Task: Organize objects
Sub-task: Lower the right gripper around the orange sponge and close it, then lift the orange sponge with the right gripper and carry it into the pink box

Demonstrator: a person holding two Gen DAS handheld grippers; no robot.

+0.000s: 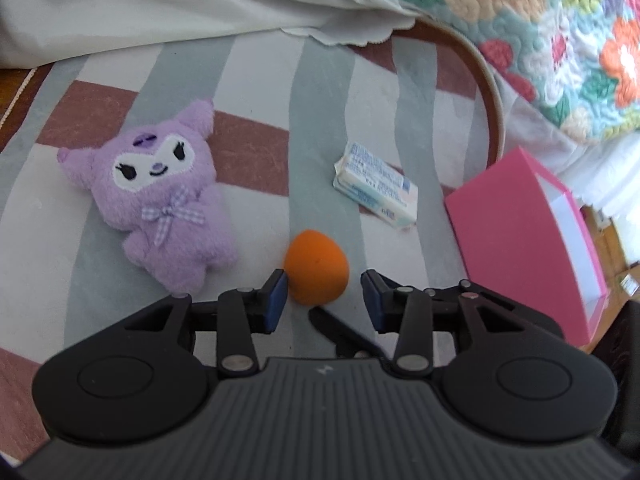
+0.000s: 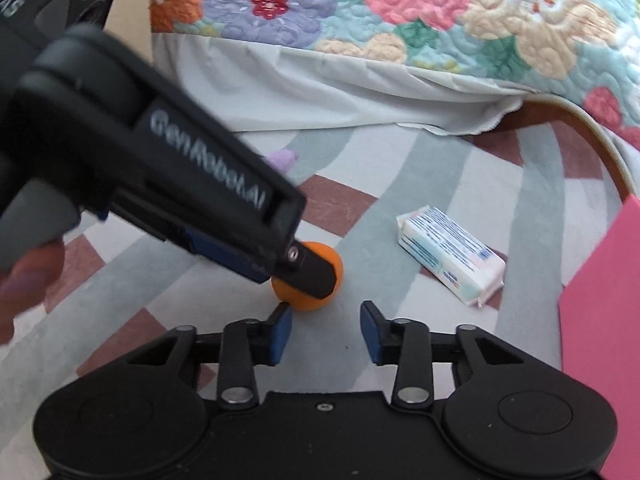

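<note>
Left claw [image 1: 323,298], tilted downward, stands apart around the orange sponge [image 1: 316,267]; right claw [image 2: 325,330] likewise apart.

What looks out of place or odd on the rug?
Three loose things lie scattered on the striped rug: a purple plush on its back, an orange sponge and a wrapped packet lying askew. The pink box stands beside them, tilted. Nothing looks spilled or damaged.
</note>
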